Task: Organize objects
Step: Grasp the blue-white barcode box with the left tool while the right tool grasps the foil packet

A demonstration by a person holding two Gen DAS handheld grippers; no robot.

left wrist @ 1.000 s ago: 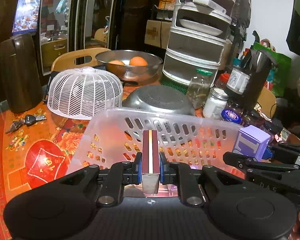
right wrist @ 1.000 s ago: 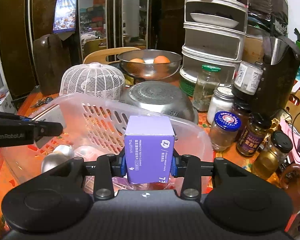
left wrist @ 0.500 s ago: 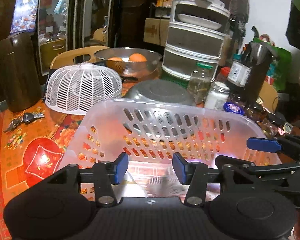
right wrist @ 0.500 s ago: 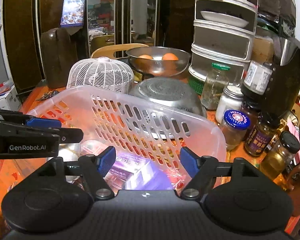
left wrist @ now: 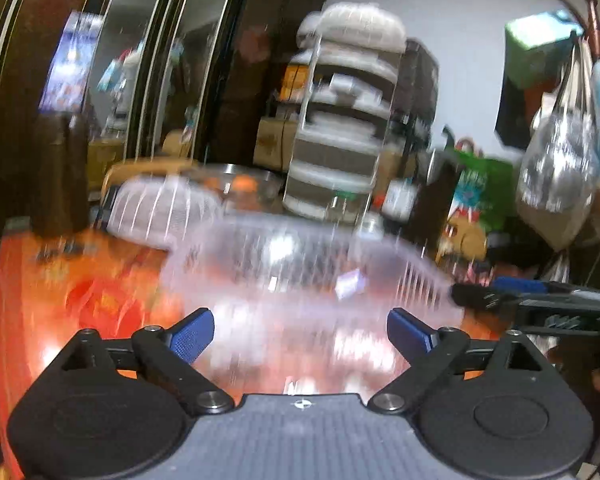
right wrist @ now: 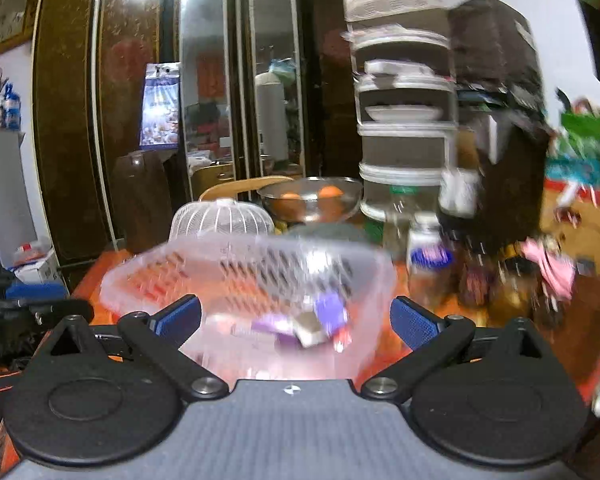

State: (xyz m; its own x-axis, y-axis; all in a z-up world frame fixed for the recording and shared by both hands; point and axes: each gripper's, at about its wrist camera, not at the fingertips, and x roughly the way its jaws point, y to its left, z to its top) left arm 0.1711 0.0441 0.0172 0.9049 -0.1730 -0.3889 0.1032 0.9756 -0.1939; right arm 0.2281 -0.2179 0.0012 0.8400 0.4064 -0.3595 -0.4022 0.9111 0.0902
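A clear plastic basket stands on the orange table; it also shows, blurred, in the left wrist view. A purple box and other small packets lie inside it. My right gripper is open and empty, raised above the basket's near rim. My left gripper is open and empty, also above the near side of the basket. The right gripper's tip shows at the right of the left wrist view. Both views are motion-blurred.
A white mesh food cover, a metal bowl with oranges and a tiered steamer stack stand behind the basket. Several jars crowd its right side. A dark jug stands at the left.
Both grippers have opened and dropped their boxes into the basket, then lifted and pulled back fast. The purple box now lies in the basket.
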